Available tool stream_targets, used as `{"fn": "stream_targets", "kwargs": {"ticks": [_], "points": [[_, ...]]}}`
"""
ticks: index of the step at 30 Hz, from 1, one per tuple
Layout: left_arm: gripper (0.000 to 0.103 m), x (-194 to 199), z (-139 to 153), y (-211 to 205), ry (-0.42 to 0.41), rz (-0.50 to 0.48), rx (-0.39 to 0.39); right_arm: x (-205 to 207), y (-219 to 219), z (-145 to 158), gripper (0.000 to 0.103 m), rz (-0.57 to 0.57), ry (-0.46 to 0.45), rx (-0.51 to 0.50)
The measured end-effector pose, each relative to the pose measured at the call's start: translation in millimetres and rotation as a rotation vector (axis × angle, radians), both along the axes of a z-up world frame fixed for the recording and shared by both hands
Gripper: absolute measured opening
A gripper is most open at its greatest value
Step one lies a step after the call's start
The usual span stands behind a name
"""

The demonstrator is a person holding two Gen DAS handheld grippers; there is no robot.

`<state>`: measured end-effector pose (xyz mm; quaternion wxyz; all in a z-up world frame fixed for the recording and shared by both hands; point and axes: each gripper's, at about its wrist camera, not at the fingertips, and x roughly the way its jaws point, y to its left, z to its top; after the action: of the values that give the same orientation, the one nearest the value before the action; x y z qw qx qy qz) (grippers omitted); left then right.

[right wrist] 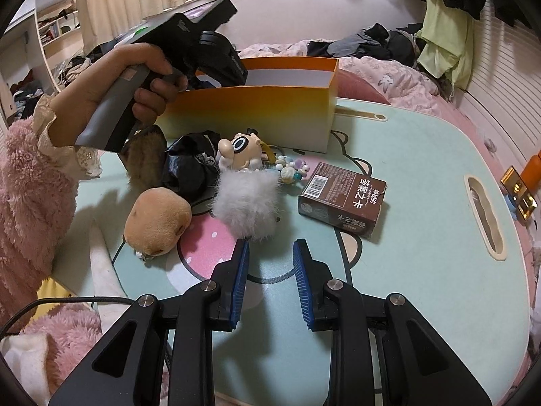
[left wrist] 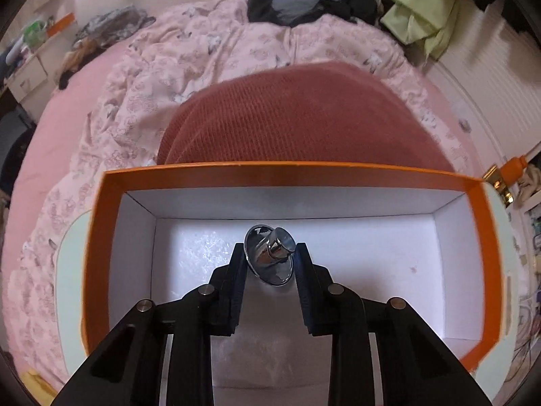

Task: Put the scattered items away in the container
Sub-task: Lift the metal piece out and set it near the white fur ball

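Clamped in my left gripper (left wrist: 269, 248), one chrome knob (left wrist: 269, 253) hangs inside the orange box (left wrist: 236, 171); my right gripper (right wrist: 270, 248) gapes empty, while toys (right wrist: 157, 225) beside the box wait.

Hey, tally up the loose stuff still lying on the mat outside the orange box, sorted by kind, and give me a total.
Plush or fluffy toys: 3 (tan plush, white fluffy ball, brown furry piece)
Figurines: 1 (cartoon figure)
Bead strings: 1 (beads)
Cartons: 1 (brown carton)
Black crumpled bags: 1 (black bag)
Total: 7
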<state>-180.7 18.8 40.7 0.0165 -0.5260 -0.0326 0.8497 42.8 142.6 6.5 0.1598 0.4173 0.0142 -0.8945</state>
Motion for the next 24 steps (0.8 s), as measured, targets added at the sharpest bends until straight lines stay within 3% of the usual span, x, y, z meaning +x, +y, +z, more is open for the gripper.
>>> {"fn": "stream_targets", "kwargs": {"ticks": [5, 9, 14, 17, 22, 23, 24], "points": [[0.026, 37, 40, 0, 0.113, -0.066, 0.064, 0, 0, 0, 0.028, -0.001, 0.0, 0.0], [0.026, 86, 63, 3, 0.177, -0.174, 0.08, 0, 0, 0, 0.028, -0.001, 0.0, 0.0], [0.026, 137, 49, 1, 0.152, -0.277, 0.119, 0, 0, 0, 0.033, 0.007, 0.0, -0.007], [0.026, 152, 33, -4, 0.139, -0.278, 0.159, 2, -2, 1, 0.036, 0.014, 0.001, -0.003], [0.027, 149, 12, -4, 0.155, -0.243, 0.11, 1, -2, 1, 0.038, 0.008, 0.001, 0.003], [0.029, 149, 13, -4, 0.167, -0.238, 0.115, 1, -1, 1, 0.038, 0.005, 0.001, -0.001], [0.04, 150, 14, -5, 0.17, -0.237, 0.126, 1, -1, 1, 0.04, 0.002, 0.002, -0.004]]}}
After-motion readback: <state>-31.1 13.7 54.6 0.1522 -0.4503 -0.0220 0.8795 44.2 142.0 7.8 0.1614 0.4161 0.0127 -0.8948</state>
